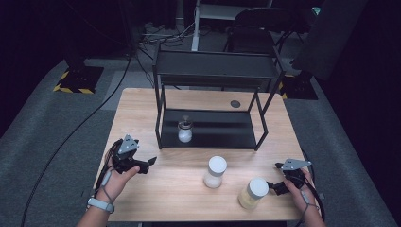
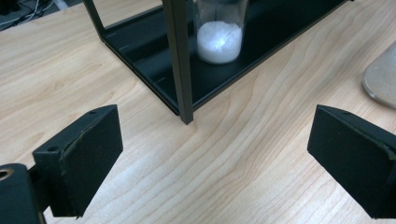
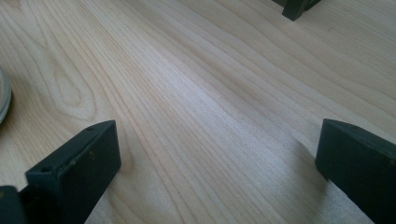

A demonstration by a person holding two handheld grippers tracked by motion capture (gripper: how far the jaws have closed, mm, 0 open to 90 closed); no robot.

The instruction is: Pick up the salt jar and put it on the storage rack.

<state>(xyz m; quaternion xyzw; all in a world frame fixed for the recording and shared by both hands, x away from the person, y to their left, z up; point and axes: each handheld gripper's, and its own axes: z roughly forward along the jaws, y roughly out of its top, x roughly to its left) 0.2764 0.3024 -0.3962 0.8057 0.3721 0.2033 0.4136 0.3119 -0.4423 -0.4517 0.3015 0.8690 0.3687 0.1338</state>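
Note:
A black two-tier rack stands at the back of the wooden table. On its lower shelf is a small glass jar of white powder, also seen behind the rack's front leg as jar. A white-lidded jar of white contents and a jar of yellowish contents stand on the table in front. My left gripper is open and empty, pointing at the rack's left front corner. My right gripper is open and empty, just right of the yellowish jar.
A small dark round object lies on the table behind the rack. A jar's base shows at the right edge of the left gripper view. A rack foot sits at the top of the right gripper view. A chair and cables lie beyond the table.

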